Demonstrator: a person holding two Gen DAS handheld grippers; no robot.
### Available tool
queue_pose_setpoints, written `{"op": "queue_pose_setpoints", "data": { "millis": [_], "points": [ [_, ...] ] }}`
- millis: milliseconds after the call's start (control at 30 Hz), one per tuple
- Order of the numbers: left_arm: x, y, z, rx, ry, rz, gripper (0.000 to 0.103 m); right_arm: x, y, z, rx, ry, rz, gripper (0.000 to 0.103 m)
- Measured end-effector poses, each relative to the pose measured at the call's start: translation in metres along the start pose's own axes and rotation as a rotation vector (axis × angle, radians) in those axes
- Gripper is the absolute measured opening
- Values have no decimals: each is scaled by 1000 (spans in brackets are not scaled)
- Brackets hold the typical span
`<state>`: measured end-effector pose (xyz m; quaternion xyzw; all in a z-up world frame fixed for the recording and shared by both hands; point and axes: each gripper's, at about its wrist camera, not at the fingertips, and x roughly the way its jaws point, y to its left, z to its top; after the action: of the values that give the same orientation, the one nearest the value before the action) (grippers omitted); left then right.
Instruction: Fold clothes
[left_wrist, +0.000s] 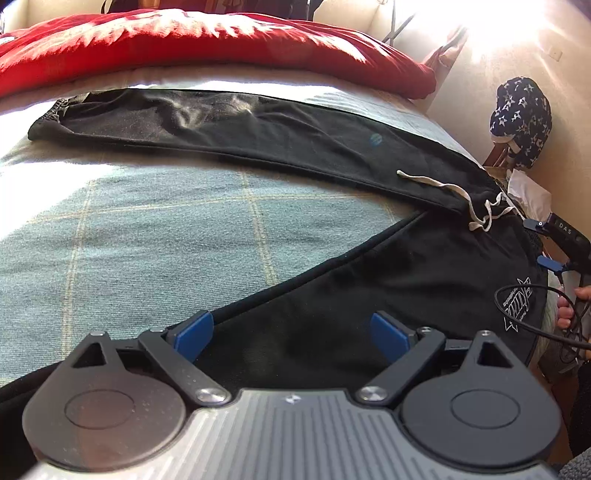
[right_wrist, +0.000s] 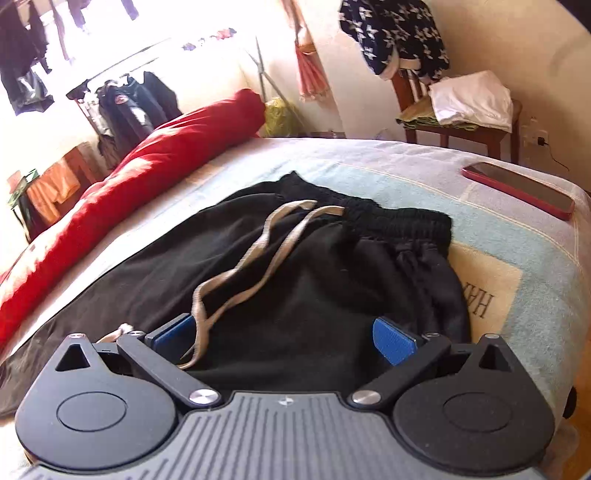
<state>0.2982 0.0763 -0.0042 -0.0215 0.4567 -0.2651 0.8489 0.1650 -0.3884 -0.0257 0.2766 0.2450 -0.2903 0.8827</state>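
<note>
Left tongs (left_wrist: 291, 334): spread wide, empty, low over the near trouser leg.
Right tongs (right_wrist: 284, 338): spread wide, empty, over the drawstring (right_wrist: 255, 258) by the waistband (right_wrist: 399, 218).
Black trousers (left_wrist: 258, 136): flat on the bed (left_wrist: 129, 229), legs splayed in a V, long axis running from waistband toward the red duvet (left_wrist: 184, 40).
Phone (right_wrist: 517, 188): on the bed, well apart.

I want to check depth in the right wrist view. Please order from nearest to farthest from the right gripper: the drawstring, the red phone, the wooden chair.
1. drawstring, lying on the black pants, reaching the right gripper.
2. red phone, on the bed, far right.
3. wooden chair, beyond the bed, by the wall.
</note>
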Motion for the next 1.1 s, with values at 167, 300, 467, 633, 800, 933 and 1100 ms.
{"op": "queue_pose_setpoints", "data": {
  "millis": [167, 300, 467, 633, 800, 933, 1100],
  "points": [
    [-3, -6, -3, 38, 6, -6, 92, -5, 53, -27, -101, 44, 110, 103],
    [-11, -7, -8, 70, 10, 9, 92, -8, 78, -55, -236, 66, 127, 103],
    [-9, 4, -14, 66, 46, 52, 92, -12, 63, -74, -258, 97, 56, 103],
    [-2, 15, -25, 38, 85, 110, 92, -34, 58, -65, -276, 102, 37, 103],
    [-12, 9, -24, 30, 39, 2, 93, -45, 87, -74, -387, 119, 127, 103],
    [-8, 10, -33, 30, 63, 4, 93, -36, 112, -96, -492, 174, 156, 103],
    [-15, 30, -46, 16, 48, 65, 93, -25, 137, -120, -599, 228, 174, 103]
  ]
}}
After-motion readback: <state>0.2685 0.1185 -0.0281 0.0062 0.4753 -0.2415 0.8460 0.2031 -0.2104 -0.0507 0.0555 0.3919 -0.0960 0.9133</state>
